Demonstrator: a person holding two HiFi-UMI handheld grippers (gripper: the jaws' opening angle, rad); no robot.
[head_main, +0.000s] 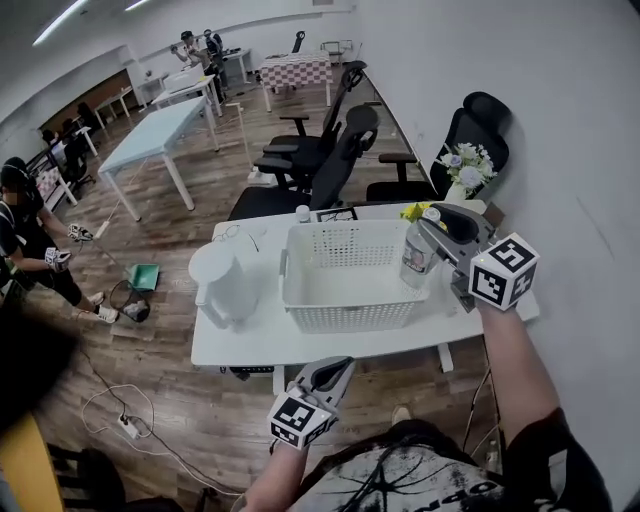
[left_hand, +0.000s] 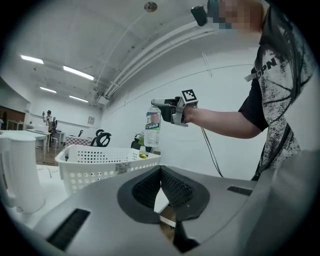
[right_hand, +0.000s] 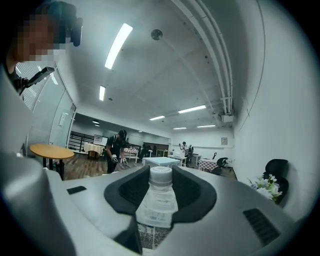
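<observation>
Left of the basket (head_main: 345, 305), just beside its wall, a white kettle (head_main: 225, 282) stands on the table (head_main: 240, 345). Nearer to me than the basket, off the table's front edge, my left claw (head_main: 335, 372) hangs in the air. Its own camera shows the two pads pressed together with nothing between them, so it is closed and empty. I can see nothing inside the basket.

At the basket's right wall, my right claw (head_main: 437, 232) has a clear water bottle (head_main: 416, 256) clamped upright between its jaws, gripped high on the body just under the white cap. In the left gripper view the bottle's base looks level with the basket's rim or a little above. I judge from this that it is lifted off the table, though I cannot be sure. Behind and right of the basket stands a vase of flowers (head_main: 466, 170).

As I read it, the step in hand is carrying the bottle beside the basket. Any move toward the basket calls for a firm hold, an upright bottle, and a base that clears the rim.
</observation>
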